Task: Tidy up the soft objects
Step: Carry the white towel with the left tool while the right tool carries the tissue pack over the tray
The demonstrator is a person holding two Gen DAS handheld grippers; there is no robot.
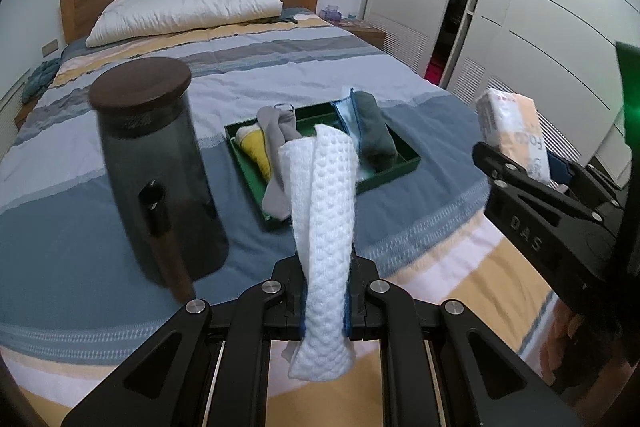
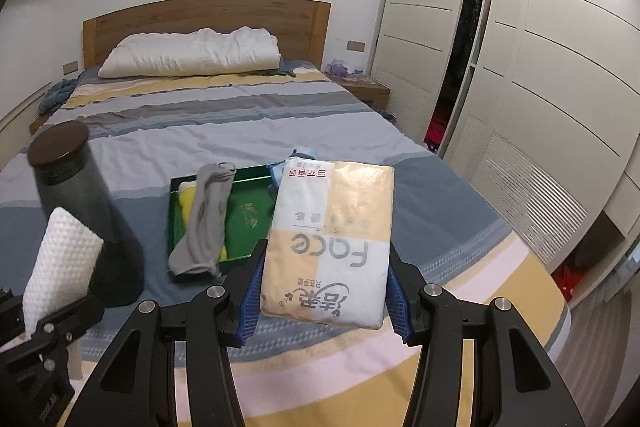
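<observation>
we have socks [image 1: 276, 151] and a grey cloth [image 1: 374, 131] already in the tray [image 1: 404, 169] mid-frame. our left gripper [image 1: 325, 291] pinches a white cloth [image 1: 326, 211], our right gripper [image 2: 322, 291] clamps a tissue pack [image 2: 332, 239]; both remain to be placed.

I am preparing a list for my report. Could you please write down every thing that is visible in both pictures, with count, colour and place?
waffle cloth: 1, white, held in the left tool
tissue pack: 1, white and beige, held in the right tool
tray: 1, green, on the bed
grey sock: 1, grey, hangs over the tray's near edge
yellow item: 1, yellow, in the tray under the sock
dark cloth: 1, dark grey, rolled, in the tray
blue cloth: 1, light blue, in the tray beside the dark cloth
jar: 1, smoky grey, dark lid, left of the tray
pillow: 1, white, at the headboard
bed: 1, striped cover
wardrobe: 1, white, right side
left tool: 1, black
right tool: 1, black, blue pads
</observation>
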